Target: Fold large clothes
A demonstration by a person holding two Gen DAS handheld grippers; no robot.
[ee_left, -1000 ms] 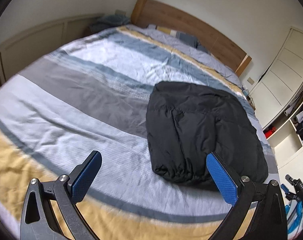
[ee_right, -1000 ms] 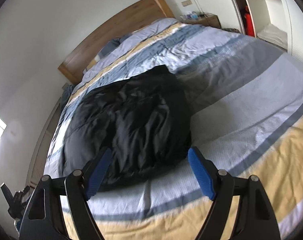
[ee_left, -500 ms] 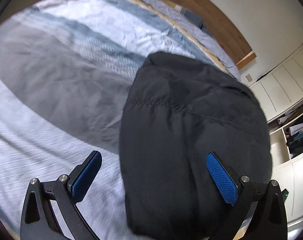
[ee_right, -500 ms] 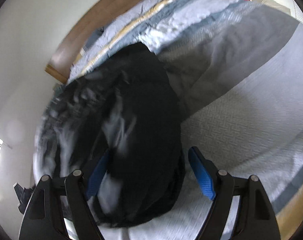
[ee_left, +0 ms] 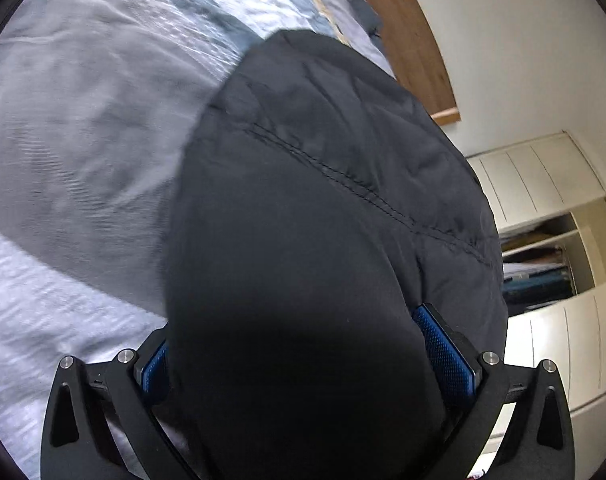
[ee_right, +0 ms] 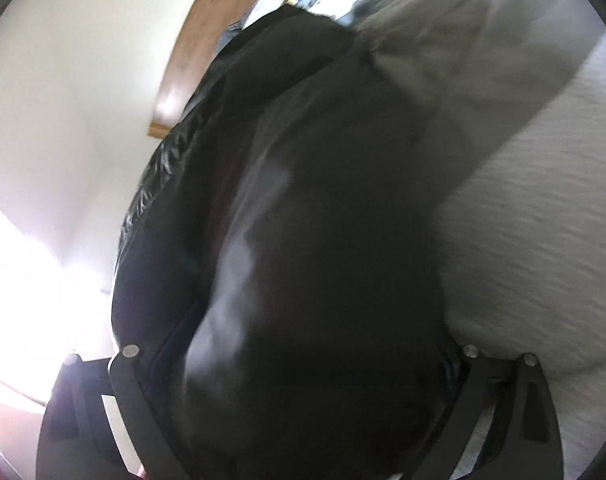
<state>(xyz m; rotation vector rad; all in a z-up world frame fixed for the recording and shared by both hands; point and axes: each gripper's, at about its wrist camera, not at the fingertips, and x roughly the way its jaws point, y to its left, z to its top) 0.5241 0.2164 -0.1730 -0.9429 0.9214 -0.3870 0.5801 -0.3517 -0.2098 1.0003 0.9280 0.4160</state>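
Observation:
A folded black puffer jacket (ee_left: 323, 208) lies on the striped bed cover (ee_left: 75, 128). My left gripper (ee_left: 303, 360) is open, its blue pads wide apart with the jacket's near end bulging between them. In the right wrist view the same jacket (ee_right: 323, 240) fills the frame. My right gripper (ee_right: 303, 364) is open too, its pads mostly hidden by the jacket fabric that sits between the fingers. Both grippers straddle the jacket's near edge from either side.
The wooden headboard (ee_left: 407, 36) stands at the far end of the bed. White wardrobe doors and open shelves (ee_left: 551, 248) are to the right. The white and grey bed cover (ee_right: 535, 208) extends right of the jacket. Bright window light (ee_right: 19, 264) is at the left.
Both grippers have moved forward and down onto the jacket's near end. The jacket now sits between each pair of open fingers and fills both views.

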